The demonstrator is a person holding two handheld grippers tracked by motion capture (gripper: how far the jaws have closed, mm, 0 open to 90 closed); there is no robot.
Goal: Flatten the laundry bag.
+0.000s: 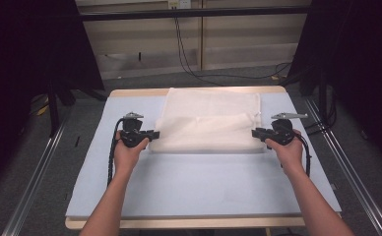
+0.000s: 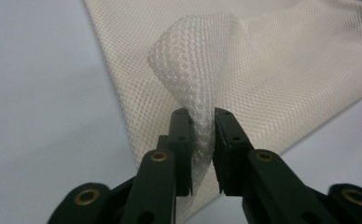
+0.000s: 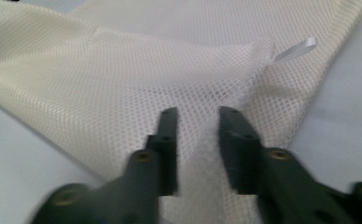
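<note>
Left gripper view is showing my left gripper (image 2: 202, 114) pinching a lifted corner of the mesh cloth (image 2: 272, 79) between nearly shut jaws, while my right gripper (image 3: 198, 114) is holding its jaws a little apart with mesh bunched between them, and I cannot tell if it is squeezing. I am thinking this cloth, lying half folded on the blue mat (image 1: 199, 182), is light, soft and floppy. So I am grabbing it by its side edges.
</note>
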